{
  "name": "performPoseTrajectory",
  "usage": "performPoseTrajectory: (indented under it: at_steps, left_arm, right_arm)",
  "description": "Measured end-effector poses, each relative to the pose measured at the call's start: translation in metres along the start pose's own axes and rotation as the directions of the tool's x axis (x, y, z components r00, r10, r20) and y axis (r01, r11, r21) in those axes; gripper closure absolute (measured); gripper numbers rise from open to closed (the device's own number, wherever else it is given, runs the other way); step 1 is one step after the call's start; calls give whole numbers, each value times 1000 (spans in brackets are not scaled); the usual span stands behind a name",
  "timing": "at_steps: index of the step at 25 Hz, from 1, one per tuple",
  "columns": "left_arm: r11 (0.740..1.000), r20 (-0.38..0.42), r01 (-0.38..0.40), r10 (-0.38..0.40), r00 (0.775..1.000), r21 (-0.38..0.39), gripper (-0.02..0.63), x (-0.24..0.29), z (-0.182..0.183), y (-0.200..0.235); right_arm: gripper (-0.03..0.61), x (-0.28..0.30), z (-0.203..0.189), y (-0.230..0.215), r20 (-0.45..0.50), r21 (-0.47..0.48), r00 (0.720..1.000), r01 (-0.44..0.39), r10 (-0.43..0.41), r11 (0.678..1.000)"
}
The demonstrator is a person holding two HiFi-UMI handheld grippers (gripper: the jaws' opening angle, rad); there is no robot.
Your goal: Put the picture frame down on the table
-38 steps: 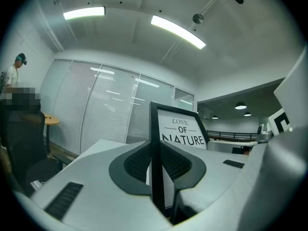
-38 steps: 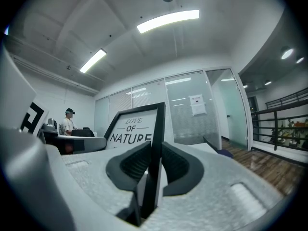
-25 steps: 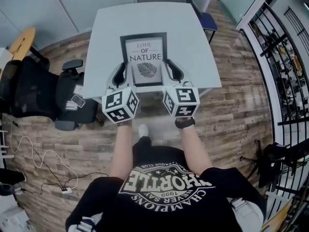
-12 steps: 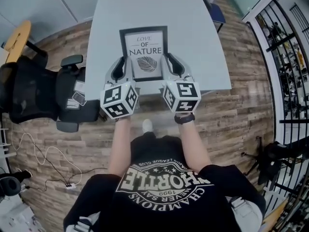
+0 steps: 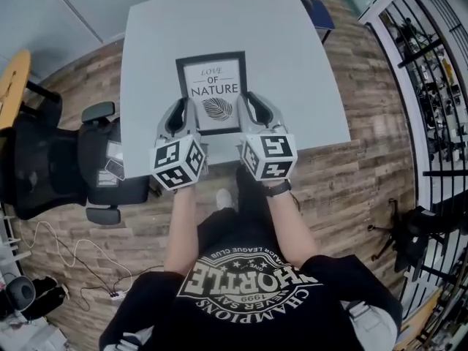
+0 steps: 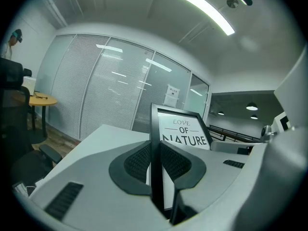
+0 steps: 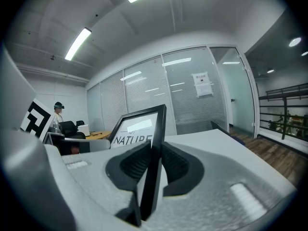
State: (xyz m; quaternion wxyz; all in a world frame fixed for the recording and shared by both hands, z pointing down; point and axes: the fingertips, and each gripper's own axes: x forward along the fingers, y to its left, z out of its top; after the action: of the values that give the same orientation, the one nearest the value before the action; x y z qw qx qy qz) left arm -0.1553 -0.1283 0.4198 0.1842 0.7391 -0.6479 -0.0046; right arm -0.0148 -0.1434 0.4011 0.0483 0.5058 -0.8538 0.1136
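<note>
- Left gripper view first: the left gripper (image 6: 156, 165) has its jaws clamped on the left side rail of the picture frame (image 6: 182, 129), with a ribbed pad pressed on each face of the black edge.
- Right gripper view shows the same on the other side. The right gripper (image 7: 153, 165) has its jaws closed on the right rail, low down toward the frame's near end.
- So we're carrying it by its two side edges, print facing up at us, and the "LOVE OF NATURE" lettering reads the right way up from the head view.
- The frame sits over the near-middle of the desk (image 5: 292, 64). Its far end looks raised off the surface in both gripper views, and we can't tell whether any part is touching yet.
- Our take on doing this well is to bring both grippers down together and at the same height, so the frame doesn't twist between them.
- Let the back settle flat before opening anything.
- It probably has a glazed front, so ease it down gently rather than dropping it.
- Once it's lying flat, open both sets of jaws at the same time and pull them straight out sideways. That way nothing drags the frame along.
- We'd also keep it off the near desk edge. There's lots of bare desk around, and the black office chair (image 5: 95, 152) is well apart on the left.
</note>
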Motion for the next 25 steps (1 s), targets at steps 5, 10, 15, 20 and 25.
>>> performPoseTrajectory:
  at_steps: [5,10,15,20,25]
  left_arm:
    - [1000,-6,-5,5,1000,8,548,50,8,-7]
    - [1000,-10,-25,25,1000,1,548,86,18,-6]
    - [998,-52,-58,56,997,-33,548,115,7,6]
    - [995,-98,-86,80,992,-50,548,139,-10,17]
    - [993,-153,-103,93,984,-60,548,159,-29,26]
  right_arm:
    - [511,39,11,-36,-1,14,1000,-5,5,1000]
    - [511,73,20,-55,-18,14,1000,-23,23,1000]
    - [511,106,10,-68,-78,10,996,-48,48,999]
    - [511,132,-11,-79,-138,31,989,-57,61,998]
    - [511,152,-35,-90,-201,53,978,-54,64,997]
